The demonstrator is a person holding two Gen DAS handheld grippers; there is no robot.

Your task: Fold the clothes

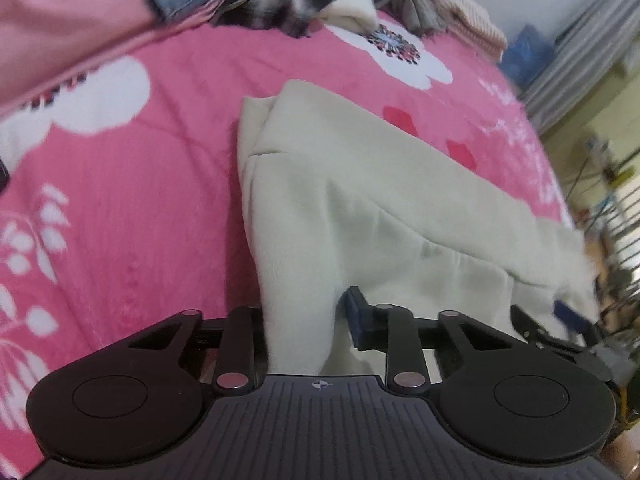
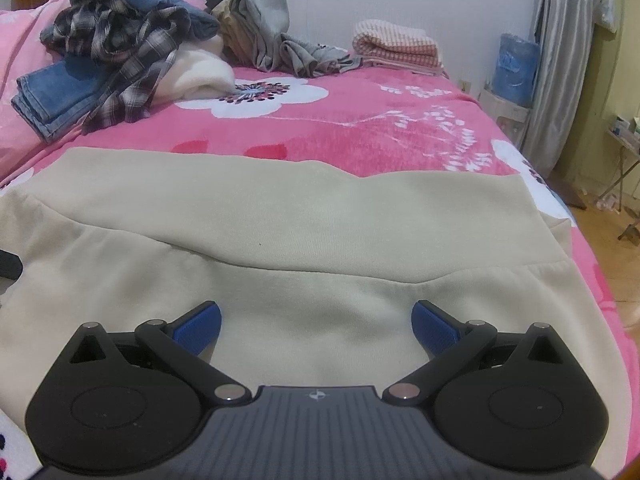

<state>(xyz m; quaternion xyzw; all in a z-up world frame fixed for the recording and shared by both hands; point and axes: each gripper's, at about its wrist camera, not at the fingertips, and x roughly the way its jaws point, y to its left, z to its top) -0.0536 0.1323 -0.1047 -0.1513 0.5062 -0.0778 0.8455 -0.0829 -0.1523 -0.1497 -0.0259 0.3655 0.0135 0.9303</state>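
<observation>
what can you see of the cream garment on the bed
The cream garment is a soft, fleecy knit, plain pale beige, lying spread across the pink floral blanket with one layer folded over another along a seam. The left gripper is shut on a bunched fold of it, which rises off the bed. The right gripper hangs open over it.

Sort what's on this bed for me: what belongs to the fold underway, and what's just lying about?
In the job:
- cream garment, a fold of it pinched in the left gripper
- right gripper, open over it

Lying about:
- plaid shirt
- jeans
- grey clothes
- striped folded towel
- pink floral bedspread
</observation>
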